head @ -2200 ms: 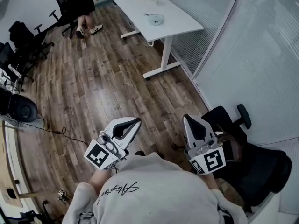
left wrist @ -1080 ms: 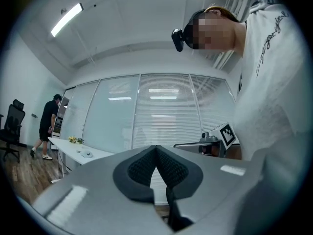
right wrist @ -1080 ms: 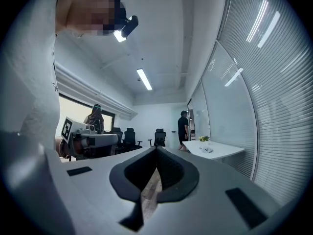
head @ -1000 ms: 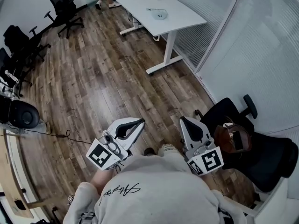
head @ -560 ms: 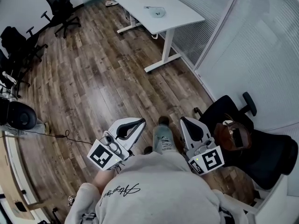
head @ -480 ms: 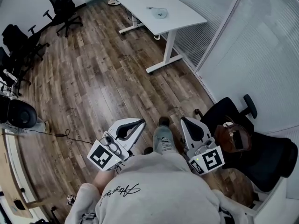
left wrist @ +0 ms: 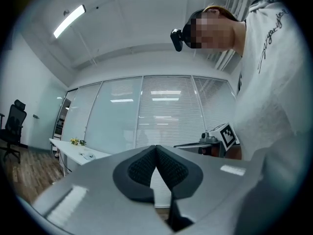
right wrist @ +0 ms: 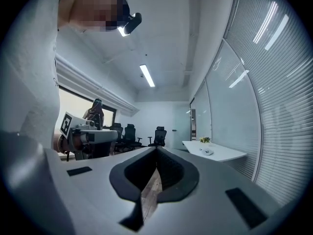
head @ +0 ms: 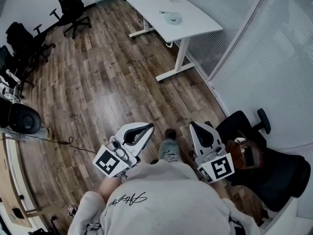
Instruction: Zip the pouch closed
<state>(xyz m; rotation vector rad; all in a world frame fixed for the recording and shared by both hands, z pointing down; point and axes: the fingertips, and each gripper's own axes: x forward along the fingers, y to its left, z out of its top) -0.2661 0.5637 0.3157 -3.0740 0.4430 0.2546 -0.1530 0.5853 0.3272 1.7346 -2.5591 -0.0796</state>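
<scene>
Wooden floor still separates the operator from the white desk, where a small pale item, presumably the pouch, lies toward the near end. Left gripper and right gripper: jaws fully closed, empty. A leg has just swung forward between them; approach continues, zipping not begun.

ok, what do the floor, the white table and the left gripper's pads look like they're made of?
Floor: wood-look planks, maybe laminate; grain, staggered seams, slight sheen.
White table: smooth matte top, likely laminate; no grain shows.
Left gripper pads: black, rubbery-looking; fine dimpled texture.
</scene>
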